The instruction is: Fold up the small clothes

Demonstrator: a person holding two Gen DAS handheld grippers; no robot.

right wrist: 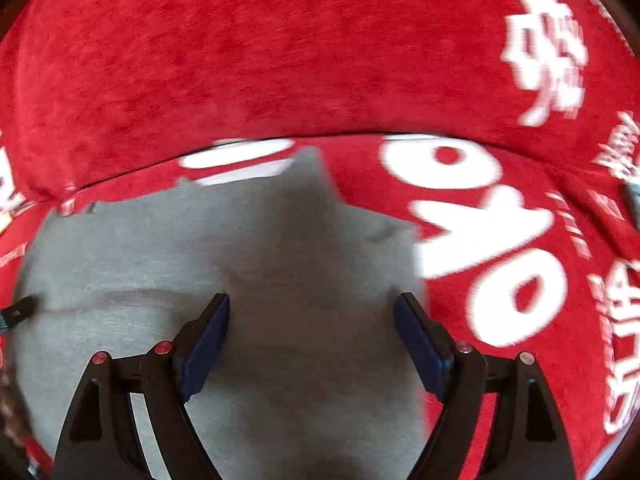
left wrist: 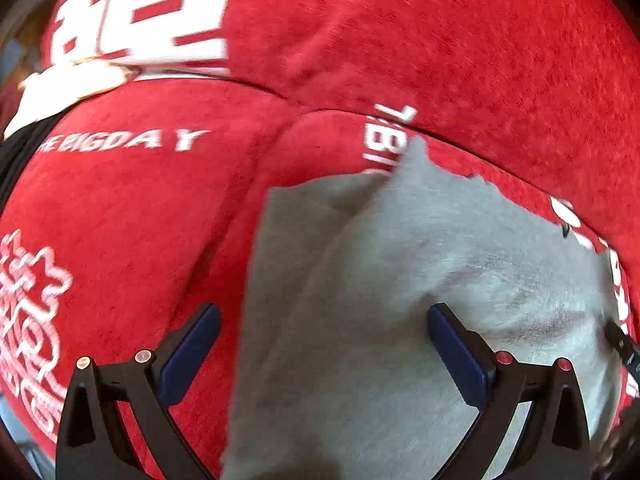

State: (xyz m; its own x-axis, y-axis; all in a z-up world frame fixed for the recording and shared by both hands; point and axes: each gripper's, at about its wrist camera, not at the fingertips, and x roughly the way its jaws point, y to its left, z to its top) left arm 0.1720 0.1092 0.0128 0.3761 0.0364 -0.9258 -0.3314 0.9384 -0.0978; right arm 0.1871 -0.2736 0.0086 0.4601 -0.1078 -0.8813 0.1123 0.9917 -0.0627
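Observation:
A small grey garment (left wrist: 400, 300) lies on a red plush sofa seat (left wrist: 132, 208) printed with white letters. It also shows in the right wrist view (right wrist: 248, 240), spread flat with a folded flap at its far edge. My left gripper (left wrist: 324, 320) is open, its blue-padded fingers straddling the garment's left part just above the cloth. My right gripper (right wrist: 312, 312) is open over the garment's right part, near its right edge. Neither holds anything. The tip of the right gripper (left wrist: 620, 344) shows at the left view's right edge, and the left gripper's tip (right wrist: 20, 308) at the right view's left edge.
The red sofa backrest (right wrist: 280, 52) rises right behind the garment. A white and tan object (left wrist: 72, 84) lies at the far left on the seat. Red seat with white print (right wrist: 500, 240) extends to the right of the garment.

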